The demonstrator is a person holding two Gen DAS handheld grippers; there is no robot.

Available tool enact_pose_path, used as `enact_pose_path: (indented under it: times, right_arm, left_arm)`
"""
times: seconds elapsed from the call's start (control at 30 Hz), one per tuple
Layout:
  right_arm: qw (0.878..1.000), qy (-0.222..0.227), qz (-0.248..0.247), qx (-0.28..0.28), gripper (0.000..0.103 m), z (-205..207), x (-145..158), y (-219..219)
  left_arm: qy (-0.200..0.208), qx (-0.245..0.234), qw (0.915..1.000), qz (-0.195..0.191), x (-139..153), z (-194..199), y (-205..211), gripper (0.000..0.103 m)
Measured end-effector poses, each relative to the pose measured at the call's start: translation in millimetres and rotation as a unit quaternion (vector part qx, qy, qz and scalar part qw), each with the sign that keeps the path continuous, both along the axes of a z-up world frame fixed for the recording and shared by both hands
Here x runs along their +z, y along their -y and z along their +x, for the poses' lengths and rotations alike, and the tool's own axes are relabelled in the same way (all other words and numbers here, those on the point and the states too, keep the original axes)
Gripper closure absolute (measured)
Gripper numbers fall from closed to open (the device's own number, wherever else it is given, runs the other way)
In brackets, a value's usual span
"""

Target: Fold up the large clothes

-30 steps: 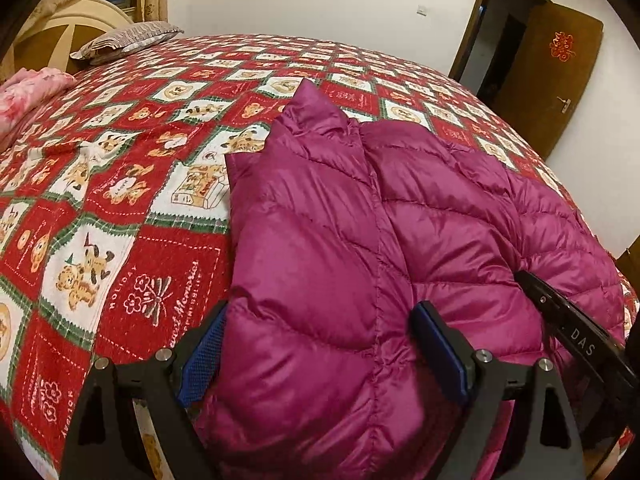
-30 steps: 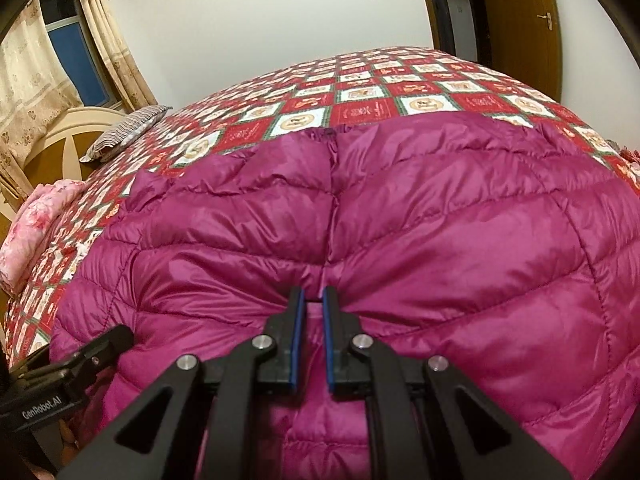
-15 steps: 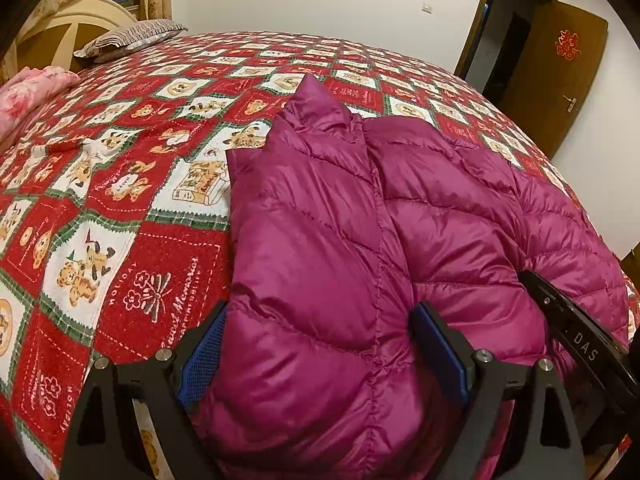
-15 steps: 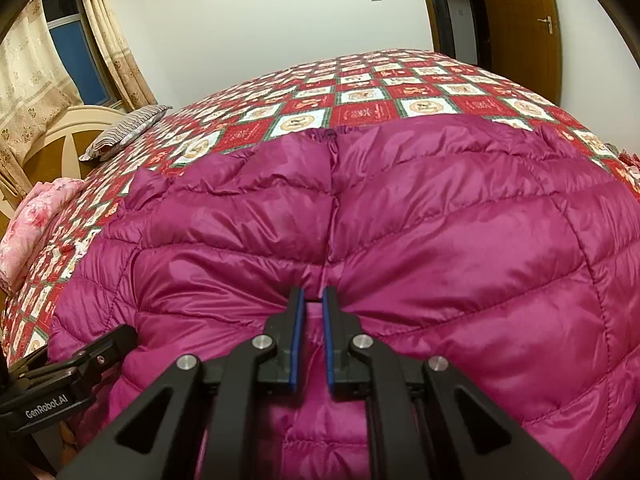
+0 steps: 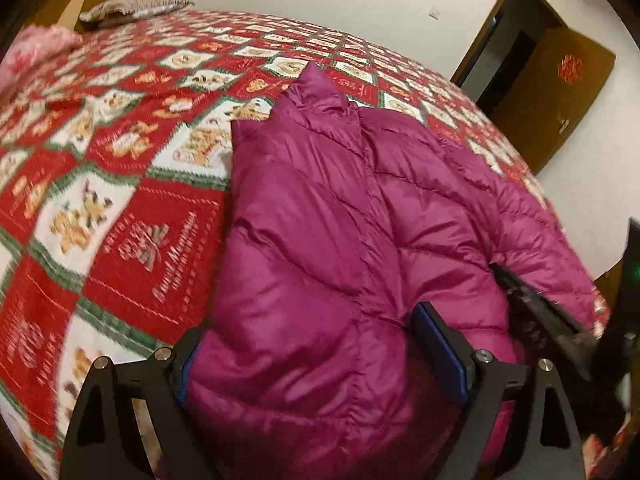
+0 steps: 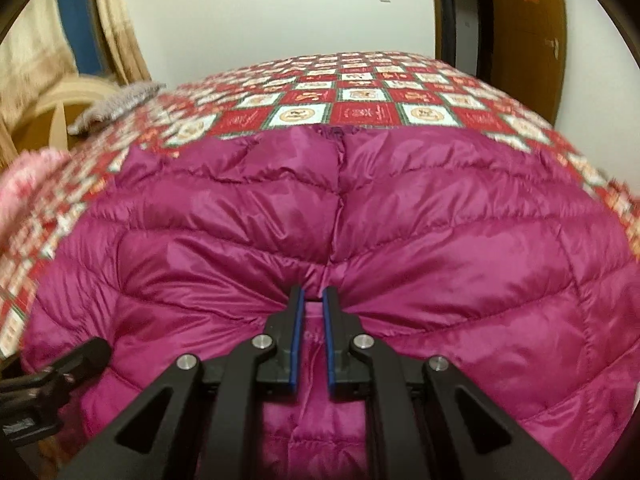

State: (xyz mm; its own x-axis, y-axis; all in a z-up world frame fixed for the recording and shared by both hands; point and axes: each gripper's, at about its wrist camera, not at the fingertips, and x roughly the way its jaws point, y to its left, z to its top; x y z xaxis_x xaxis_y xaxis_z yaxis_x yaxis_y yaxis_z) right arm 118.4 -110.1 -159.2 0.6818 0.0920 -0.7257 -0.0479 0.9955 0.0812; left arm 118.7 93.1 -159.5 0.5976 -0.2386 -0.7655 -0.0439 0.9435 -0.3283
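A magenta quilted down jacket (image 5: 340, 216) lies on the bed, its collar pointing to the far side. My left gripper (image 5: 316, 344) is open, its jaws wide apart around the jacket's puffy near-left edge. My right gripper (image 6: 313, 300) is shut on a pinch of the jacket's (image 6: 320, 216) near hem at the centre seam. The right gripper's body shows at the right of the left wrist view (image 5: 540, 316). The left gripper's body shows at the lower left of the right wrist view (image 6: 48, 384).
The bed carries a red, white and green patchwork quilt (image 5: 120, 160). A grey pillow (image 5: 136, 2) and a pink cloth (image 5: 36, 48) lie by the headboard. A brown door (image 5: 560, 92) stands open at the far right. The bed's near edge is right under the grippers.
Both views have shifted and blurred. The cameras sit higher and the jacket's near hem is lifted slightly. The grips are unchanged.
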Motion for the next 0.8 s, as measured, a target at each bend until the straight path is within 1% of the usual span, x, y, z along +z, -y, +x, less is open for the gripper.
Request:
enact_pose_path:
  times: [0.1,0.13,0.23,0.27,0.33,0.4,0.43,0.5,0.53,0.6,0.7,0.73,0.8]
  right_arm:
    - [1.0,-0.001,-0.001,-0.001,0.092,1,-1,2]
    - [1.0,-0.001,0.004,-0.001,0.092,1,-2,4]
    - [1.0,-0.001,0.011,-0.001,0.092,1,-2,6]
    - [1.0,-0.001,0.013,-0.001,0.092,2,-3,7]
    - [1.0,-0.001,0.014,-0.001,0.092,0,-3,6]
    - [1.0,-0.001,0.018,0.0,0.092,0,-4,8]
    - [1.0,-0.001,0.02,0.0,0.092,0,-4,7]
    - [1.0,-0.002,0.024,-0.001,0.092,0,-4,8]
    - [1.0,-0.003,0.025,-0.001,0.092,0,-4,8]
    - [1.0,-0.004,0.027,-0.002,0.092,1,-4,7]
    - [0.999,-0.006,0.035,-0.001,0.092,1,-4,9]
    - [0.999,-0.008,0.038,0.0,0.092,1,-5,9]
    - [0.998,-0.013,0.059,0.002,0.092,2,-5,13]
  left_arm:
    - [0.01,-0.005,0.9987,-0.05,1,-2,1,0.012]
    - [0.018,-0.004,0.9967,-0.079,1,-2,-2,0.013]
    - [0.033,0.005,0.99,-0.137,-2,1,-9,0.013]
    - [0.036,0.009,0.9875,-0.153,-3,2,-12,0.015]
    - [0.042,0.015,0.9832,-0.177,-3,4,-15,0.029]
    - [0.051,0.012,0.9811,-0.186,0,6,-18,0.065]
    - [0.06,0.008,0.9796,-0.192,3,6,-19,0.071]
    - [0.07,-0.007,0.976,-0.206,10,9,-18,0.074]
    - [0.074,-0.011,0.9757,-0.206,13,9,-17,0.074]
    - [0.083,-0.019,0.9757,-0.202,18,10,-14,0.075]
    - [0.102,-0.041,0.9771,-0.182,31,7,-5,0.078]
    - [0.11,-0.051,0.9765,-0.178,36,6,-2,0.079]
    - [0.125,-0.071,0.9726,-0.183,46,3,1,0.081]
